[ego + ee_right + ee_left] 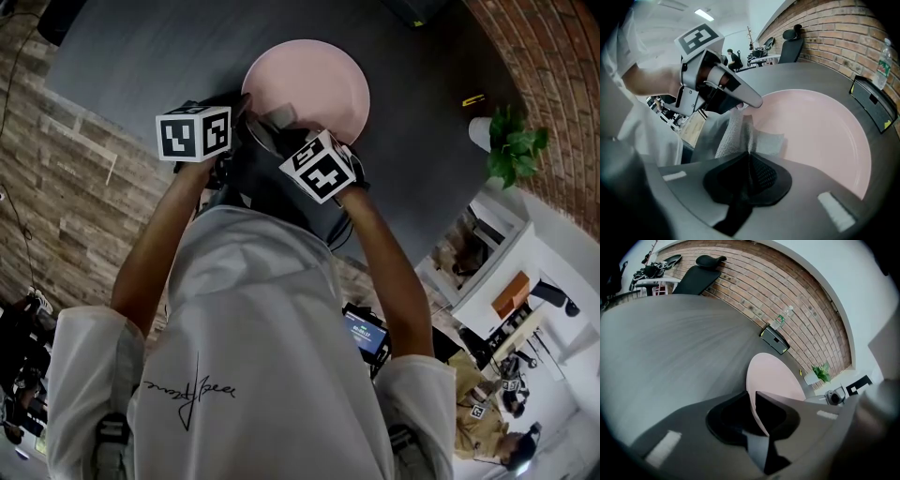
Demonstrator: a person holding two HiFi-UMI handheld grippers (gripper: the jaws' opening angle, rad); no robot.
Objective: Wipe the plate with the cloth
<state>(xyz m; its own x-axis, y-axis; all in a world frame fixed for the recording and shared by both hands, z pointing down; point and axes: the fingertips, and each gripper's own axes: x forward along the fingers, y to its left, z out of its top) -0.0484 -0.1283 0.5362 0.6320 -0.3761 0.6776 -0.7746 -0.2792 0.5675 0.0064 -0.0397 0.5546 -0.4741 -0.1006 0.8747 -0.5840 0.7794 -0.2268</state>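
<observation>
Left gripper (245, 103) (751, 393) (757, 100) is closed narrowly on the near edge of the plate (319, 80) (774, 377) (820, 131). In the left gripper view the thin pink rim runs straight between the two dark jaws, which lie against it on either side. Right gripper (287, 128) (749, 154) has its jaws almost together, pinching a fold of the cloth (278, 116) (735, 135) that rises from between them in the right gripper view. The two grippers meet at the same near-left part of the rim, their tips just beside each other.

The table (141, 56) (670, 343) (825, 75) is the biggest thing here, a broad dark grey top with a rounded outline. A brick wall (754, 282) (834, 33) curves behind it.

The plate is round, pale pink and shallow, and sits on the table directly in front of the person. Most of its face is bare. Whether the clamped edge is raised off the tabletop cannot be told.

The cloth is grey and ribbed. It is bunched upright at the rim by the right jaws, with one flat flap spread on the plate's face, close under the left gripper's tip.

A black box (774, 339) (874, 101) stands on the far side of the table near the wall, well apart from the plate. A potted plant (511, 145) (821, 372) stands beyond the table's edge. A clear bottle (882, 56) stands behind the box, and a small yellow object (473, 98) lies on the table to the plate's right.
</observation>
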